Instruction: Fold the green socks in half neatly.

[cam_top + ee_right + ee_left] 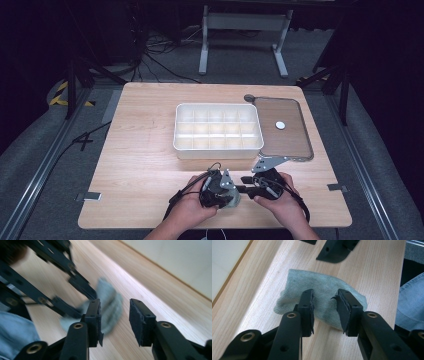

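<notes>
Close to the person's edge of the bench, a grey-green sock lies flat on the wood. Just above it hangs the left tool, its jaws apart with a clear gap and one jaw on each side over the sock's middle; they hold nothing. Beside it, the right tool is also open and empty, and the sock shows blurred just beyond its jaws, near the left tool's jaws. Farther away stands a white divided box, then a brown tray.
</notes>
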The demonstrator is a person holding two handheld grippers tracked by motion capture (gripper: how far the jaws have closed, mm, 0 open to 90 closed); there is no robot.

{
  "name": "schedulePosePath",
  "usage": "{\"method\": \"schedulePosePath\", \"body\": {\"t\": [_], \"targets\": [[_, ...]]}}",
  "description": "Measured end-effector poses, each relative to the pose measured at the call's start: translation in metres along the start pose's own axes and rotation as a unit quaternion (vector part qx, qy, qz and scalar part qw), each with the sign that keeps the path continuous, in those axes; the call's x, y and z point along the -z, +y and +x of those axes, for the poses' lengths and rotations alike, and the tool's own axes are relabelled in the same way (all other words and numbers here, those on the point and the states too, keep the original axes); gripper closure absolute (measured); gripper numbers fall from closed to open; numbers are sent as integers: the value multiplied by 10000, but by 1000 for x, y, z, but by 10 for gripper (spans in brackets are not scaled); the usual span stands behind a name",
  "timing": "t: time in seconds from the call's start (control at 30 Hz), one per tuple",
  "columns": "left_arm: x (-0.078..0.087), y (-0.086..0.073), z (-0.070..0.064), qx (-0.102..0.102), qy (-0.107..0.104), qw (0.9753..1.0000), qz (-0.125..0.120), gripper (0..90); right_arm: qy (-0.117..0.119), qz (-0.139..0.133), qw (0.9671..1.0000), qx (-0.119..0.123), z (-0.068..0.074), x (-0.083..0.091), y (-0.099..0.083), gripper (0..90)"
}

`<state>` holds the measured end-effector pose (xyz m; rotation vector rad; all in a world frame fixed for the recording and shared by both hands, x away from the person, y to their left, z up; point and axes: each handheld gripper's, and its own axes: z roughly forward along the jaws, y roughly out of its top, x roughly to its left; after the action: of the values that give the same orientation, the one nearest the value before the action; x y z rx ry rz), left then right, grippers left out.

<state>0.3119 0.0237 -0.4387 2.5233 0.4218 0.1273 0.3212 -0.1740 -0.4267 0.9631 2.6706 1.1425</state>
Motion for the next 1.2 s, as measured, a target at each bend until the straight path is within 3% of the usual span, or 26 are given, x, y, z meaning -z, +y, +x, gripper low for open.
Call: {"method": "schedulePosePath", "body": {"t": [0.23, 0.33, 0.5, 0.73, 0.9, 1.2], "targets": [[-1, 1, -1, 9, 18, 10000, 19, 659, -71, 6, 10000, -50, 7, -15, -1, 548], [-2, 1, -1, 29, -24, 10000, 26, 653, -242, 187, 9995, -18, 8, -20, -3, 543], [-1, 0, -1, 27, -48, 9999, 88, 636, -320, 423, 9986, 27, 6, -25, -5, 546], [0, -4, 4, 169, -32, 9997, 183, 618, -84, 601, 9975, -368, -2, -28, -6, 534], [-2, -7, 6, 322, -6, 9989, 342, 620, 47, 707, 9965, -441, -3, -30, -5, 534], [-4, -10, 4, 389, 58, 9987, 332, 634, 481, 929, 9907, -874, -12, -36, -4, 538]]}}
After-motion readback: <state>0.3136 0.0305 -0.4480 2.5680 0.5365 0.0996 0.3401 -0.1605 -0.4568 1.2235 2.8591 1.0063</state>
